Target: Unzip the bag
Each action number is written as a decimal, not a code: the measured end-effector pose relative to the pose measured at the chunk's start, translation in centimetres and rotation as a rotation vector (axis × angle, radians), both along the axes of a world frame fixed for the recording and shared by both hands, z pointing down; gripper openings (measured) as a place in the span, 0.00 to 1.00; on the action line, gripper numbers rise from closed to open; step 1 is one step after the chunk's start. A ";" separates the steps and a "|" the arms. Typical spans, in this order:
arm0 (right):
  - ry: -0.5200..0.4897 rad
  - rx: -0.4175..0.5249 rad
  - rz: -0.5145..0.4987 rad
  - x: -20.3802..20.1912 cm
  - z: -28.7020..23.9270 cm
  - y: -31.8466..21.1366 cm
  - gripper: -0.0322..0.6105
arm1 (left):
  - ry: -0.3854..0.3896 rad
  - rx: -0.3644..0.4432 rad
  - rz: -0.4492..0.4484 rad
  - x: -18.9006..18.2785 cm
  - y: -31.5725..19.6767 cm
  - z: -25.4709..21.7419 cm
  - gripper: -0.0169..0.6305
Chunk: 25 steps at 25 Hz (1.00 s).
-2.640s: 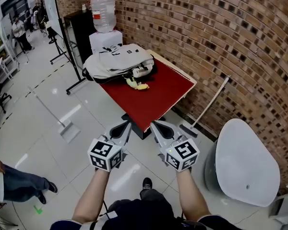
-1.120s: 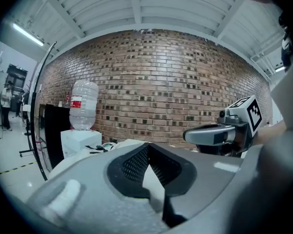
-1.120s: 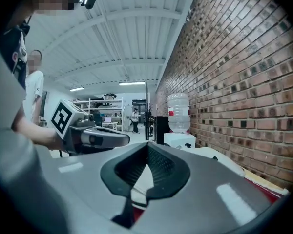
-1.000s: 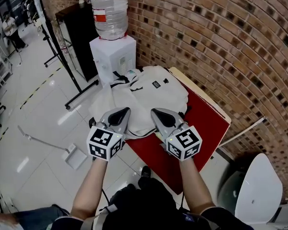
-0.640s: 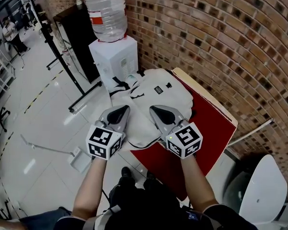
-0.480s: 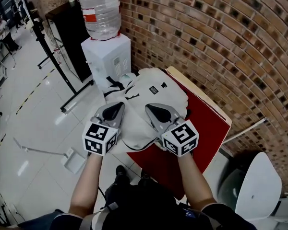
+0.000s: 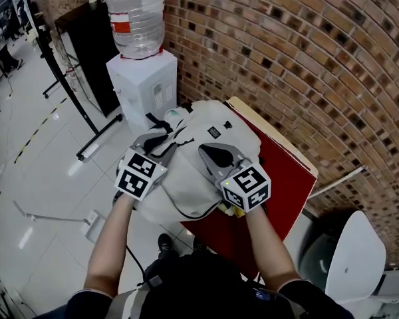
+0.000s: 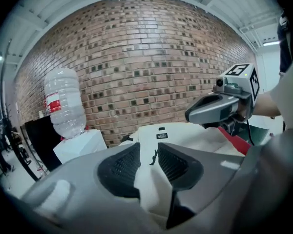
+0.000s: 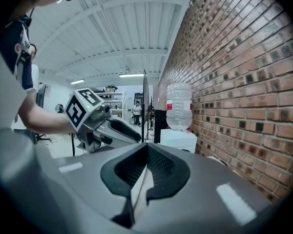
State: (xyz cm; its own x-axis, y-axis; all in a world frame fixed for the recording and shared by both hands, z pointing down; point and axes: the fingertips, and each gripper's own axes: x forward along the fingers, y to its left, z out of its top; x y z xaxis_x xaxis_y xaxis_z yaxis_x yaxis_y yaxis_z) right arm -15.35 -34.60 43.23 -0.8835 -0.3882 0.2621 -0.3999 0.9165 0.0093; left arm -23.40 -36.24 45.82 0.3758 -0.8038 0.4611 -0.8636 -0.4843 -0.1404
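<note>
A cream-white backpack [image 7: 209, 135] lies on the red table [image 7: 282, 171], its near end hanging over the table's corner. My left gripper [image 7: 161, 140] is at the bag's left side near the black straps. Its jaws are opening, and bag fabric [image 8: 185, 135] and a small dark zipper pull [image 8: 154, 157] show through the gap; the pads press on nothing. My right gripper [image 7: 205, 150] hovers over the middle of the bag with its jaws shut and empty. In each gripper view the other gripper shows: the right gripper [image 8: 190, 117] and the left gripper [image 9: 136, 138].
A white water dispenser [image 7: 143, 88] with a clear bottle [image 7: 134, 18] stands just beyond the bag, against the brick wall [image 7: 306, 58]. A black stand [image 7: 60, 78] is at left. A white rounded seat [image 7: 356, 264] and a broom handle [image 7: 332, 181] are at right. Something yellow [image 7: 233, 210] lies under the right gripper.
The person has walked up to the table, so both grippers now hang over the bag. The left gripper has swung to the bag's left side and its jaws have parted.
</note>
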 end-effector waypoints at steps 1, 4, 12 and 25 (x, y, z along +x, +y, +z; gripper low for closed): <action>0.010 0.001 -0.008 -0.3 0.1 -0.2 0.06 | -0.035 -0.014 0.014 0.0 -0.3 0.4 0.23; 0.041 0.007 -0.037 -1.3 0.6 -1.0 0.06 | -0.125 -0.076 0.051 -0.5 -1.0 2.2 0.29; 0.115 0.005 -0.082 -2.6 2.6 -3.3 0.06 | -0.218 -0.315 0.179 -0.3 -0.9 8.2 0.31; 0.286 0.019 -0.244 -5.1 6.9 -2.7 0.14 | -0.248 -0.406 0.181 -1.4 0.0 12.3 0.15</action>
